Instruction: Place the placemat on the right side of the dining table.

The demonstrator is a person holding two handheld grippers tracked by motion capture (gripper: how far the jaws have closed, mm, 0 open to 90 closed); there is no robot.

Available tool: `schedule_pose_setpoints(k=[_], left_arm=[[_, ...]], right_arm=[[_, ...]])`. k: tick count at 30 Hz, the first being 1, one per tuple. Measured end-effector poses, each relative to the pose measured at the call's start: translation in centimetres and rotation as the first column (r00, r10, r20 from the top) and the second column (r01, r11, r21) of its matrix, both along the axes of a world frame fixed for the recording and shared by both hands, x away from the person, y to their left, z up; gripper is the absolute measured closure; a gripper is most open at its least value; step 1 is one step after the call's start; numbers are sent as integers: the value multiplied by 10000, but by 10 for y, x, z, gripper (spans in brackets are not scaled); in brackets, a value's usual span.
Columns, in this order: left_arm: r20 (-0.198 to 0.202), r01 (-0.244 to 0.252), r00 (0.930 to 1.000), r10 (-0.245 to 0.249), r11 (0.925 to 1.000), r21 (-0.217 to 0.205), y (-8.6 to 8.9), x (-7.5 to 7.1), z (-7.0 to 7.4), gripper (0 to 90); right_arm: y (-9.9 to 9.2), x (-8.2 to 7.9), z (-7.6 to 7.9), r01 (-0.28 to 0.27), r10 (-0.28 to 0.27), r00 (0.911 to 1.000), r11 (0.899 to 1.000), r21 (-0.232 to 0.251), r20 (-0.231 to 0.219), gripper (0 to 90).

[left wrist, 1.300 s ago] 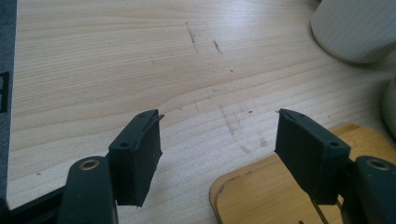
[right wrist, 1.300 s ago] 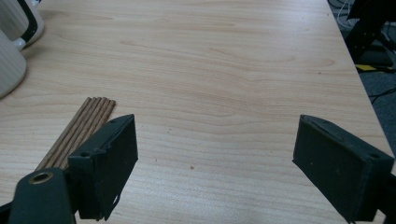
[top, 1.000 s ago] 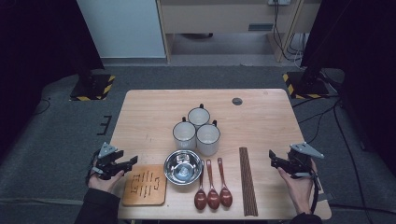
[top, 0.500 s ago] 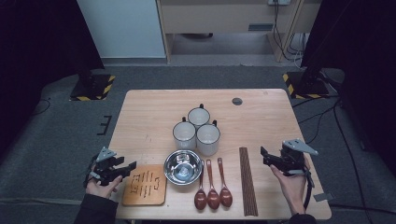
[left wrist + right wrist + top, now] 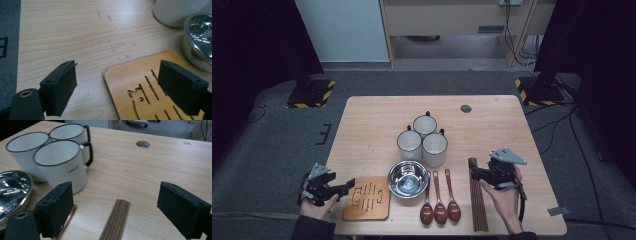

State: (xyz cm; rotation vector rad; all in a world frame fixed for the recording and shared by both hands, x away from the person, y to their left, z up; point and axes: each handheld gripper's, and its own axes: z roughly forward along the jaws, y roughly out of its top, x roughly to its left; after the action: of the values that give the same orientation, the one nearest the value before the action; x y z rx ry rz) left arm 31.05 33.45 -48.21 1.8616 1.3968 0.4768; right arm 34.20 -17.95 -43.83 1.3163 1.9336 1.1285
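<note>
Wooden trivet [image 5: 367,198] sits near-left on table [image 5: 377,125]; my left gripper [image 5: 346,185] just opened over its left edge, nothing clamped. Right gripper [image 5: 476,171] gapes above brown chopsticks [image 5: 478,202], near-right.

A recording studio or lab, not a home: a lone wooden table [image 5: 377,130] stands on grey carpet [image 5: 272,145], flanked by dark curtains [image 5: 257,45], hazard-striped stand bases [image 5: 309,94] and trailing cables [image 5: 517,30].
</note>
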Motion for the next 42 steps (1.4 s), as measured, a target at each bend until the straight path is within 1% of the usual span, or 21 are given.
schedule_pose_setpoints(k=[3,5,7,8,12,14,17,19,20,22,23,24,25,26,27,31,32,33,36,41,42], left_arm=[[64,29,10000,-29,9999,105,-1,2,-1,92],[124,42,9999,-43,9999,103,-2,2,-2,75],[127,96,9999,-98,9998,146,-3,2,-2,74],[100,110,9999,-112,9997,211,-4,2,-2,74],[116,137,9998,-139,9997,217,-5,2,-3,68],[138,137,9998,-139,9998,173,-5,1,-3,66],[198,137,9997,-140,9998,125,-5,1,-3,66],[207,108,9997,-111,9998,142,-5,1,-3,67],[228,95,9997,-98,9999,135,-5,1,-3,66],[247,77,9997,-79,9999,88,-4,0,-3,66],[301,43,9995,-45,10000,56,-4,-1,-3,67],[301,43,9995,-45,10000,56,-4,-1,-3,68],[313,48,9995,-50,10000,86,-3,-2,-3,69],[313,48,9995,-50,10000,86,-3,-2,-3,70],[319,73,9995,-77,9999,110,-3,-2,-3,70],[333,114,9994,-119,9998,156,-3,-2,-4,71],[333,114,9994,-119,9998,156,-3,-2,-4,73],[349,124,9993,-128,9998,121,-3,-2,-5,76],[345,127,9993,-131,9999,111,-3,-2,-5,80],[383,162,9991,-165,9998,83,-4,-1,-7,85],[383,162,9991,-165,9998,83,-4,-1,-7,87]], right_arm=[[12,-3,8,-168,177,9992,9996,-238,350,123],[19,-5,15,-260,264,9983,9996,-91,519,126],[25,-5,21,-392,388,9976,9992,56,575,131],[29,-6,24,-424,419,9974,9991,74,582,131],[44,-8,32,-516,519,9951,9987,-53,838,126],[52,-10,36,-582,574,9938,9983,63,952,125],[63,-12,39,-761,741,9931,9969,186,914,122],[67,-12,40,-823,805,9927,9965,168,900,119],[75,-11,42,-865,841,9927,9959,246,868,118],[79,-11,43,-946,919,9921,9951,280,855,117],[87,-12,44,-1095,1070,9907,9937,250,846,114],[87,-12,44,-1095,1070,9907,9937,250,846,114],[96,-14,46,-1260,1238,9875,9919,170,975,114],[96,-14,46,-1260,1238,9875,9919,170,975,114],[106,-15,48,-1399,1379,9849,9901,124,1044,112],[123,-16,50,-1690,1665,9805,9855,154,1047,112],[123,-16,50,-1690,1665,9805,9855,154,1047,112],[132,-17,49,-1846,1812,9780,9825,238,1030,112],[145,-18,46,-2019,1990,9759,9791,248,898,112],[166,-22,39,-2379,2353,9693,9709,290,718,112],[166,-22,39,-2379,2353,9693,9709,290,718,112]])
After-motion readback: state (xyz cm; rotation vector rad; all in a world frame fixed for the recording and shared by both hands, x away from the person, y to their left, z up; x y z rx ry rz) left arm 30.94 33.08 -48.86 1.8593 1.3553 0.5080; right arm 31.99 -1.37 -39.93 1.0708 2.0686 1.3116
